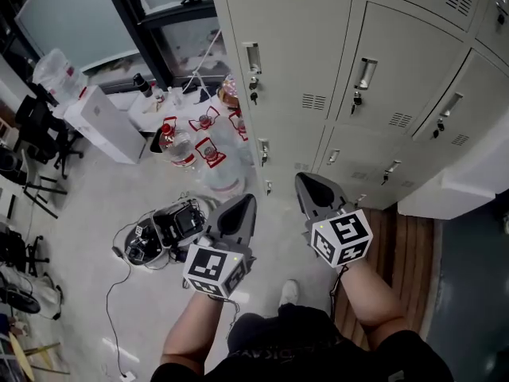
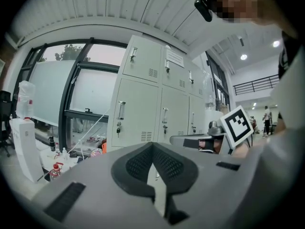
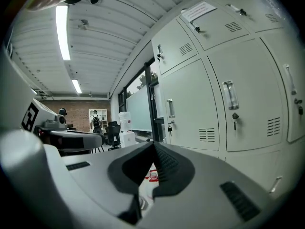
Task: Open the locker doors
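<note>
Your left claw point(image 1: 242, 204) and right claw point(image 1: 307, 181), both shut tight on nothing, closed locker doors point(image 1: 290, 54) just ahead.

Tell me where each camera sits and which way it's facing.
Head view: on the person's head, facing steeply down at the lockers and floor; both forearms, left claw and right claw show.
Left gripper view: on the left claw, facing the lockers and window; the right claw and person's torso show.
Right gripper view: on the right claw, facing along the lockers; the left claw shows.
Shared: both gripper views show closed locker doors.
</note>
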A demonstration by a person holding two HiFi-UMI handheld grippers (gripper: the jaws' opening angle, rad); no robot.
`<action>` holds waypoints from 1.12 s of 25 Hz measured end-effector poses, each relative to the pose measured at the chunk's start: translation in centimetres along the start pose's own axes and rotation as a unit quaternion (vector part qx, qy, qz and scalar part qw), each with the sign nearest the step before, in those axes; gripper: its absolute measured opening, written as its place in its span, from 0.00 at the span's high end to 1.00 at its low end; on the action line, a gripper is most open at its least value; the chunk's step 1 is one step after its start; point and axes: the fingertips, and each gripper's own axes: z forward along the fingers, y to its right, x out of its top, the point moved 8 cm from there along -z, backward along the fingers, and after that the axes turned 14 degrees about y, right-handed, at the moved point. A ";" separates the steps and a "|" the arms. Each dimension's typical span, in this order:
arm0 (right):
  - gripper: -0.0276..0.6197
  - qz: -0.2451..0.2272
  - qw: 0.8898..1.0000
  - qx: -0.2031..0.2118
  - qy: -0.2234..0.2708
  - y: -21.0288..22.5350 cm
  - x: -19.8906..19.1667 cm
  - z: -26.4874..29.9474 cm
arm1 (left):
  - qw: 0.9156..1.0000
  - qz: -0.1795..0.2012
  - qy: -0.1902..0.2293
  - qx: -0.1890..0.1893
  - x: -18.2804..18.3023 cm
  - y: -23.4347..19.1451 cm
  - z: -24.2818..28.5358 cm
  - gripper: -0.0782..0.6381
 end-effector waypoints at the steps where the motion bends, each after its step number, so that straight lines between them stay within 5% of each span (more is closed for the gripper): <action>1: 0.96 0.002 1.000 0.001 -0.003 0.4 -0.5 0.4 | 1.000 0.002 -0.003 0.000 -0.4 -0.1 0.4 0.89; 13: 0.96 -0.007 1.000 -0.017 -0.007 2.5 -8.1 6.6 | 1.000 0.004 -0.013 -0.018 -6.5 -5.6 4.3 0.89; 28: 0.96 -0.008 0.996 -0.088 -0.013 2.4 -23.0 17.9 | 0.995 -0.013 -0.015 -0.094 -18.1 -19.1 7.3 0.89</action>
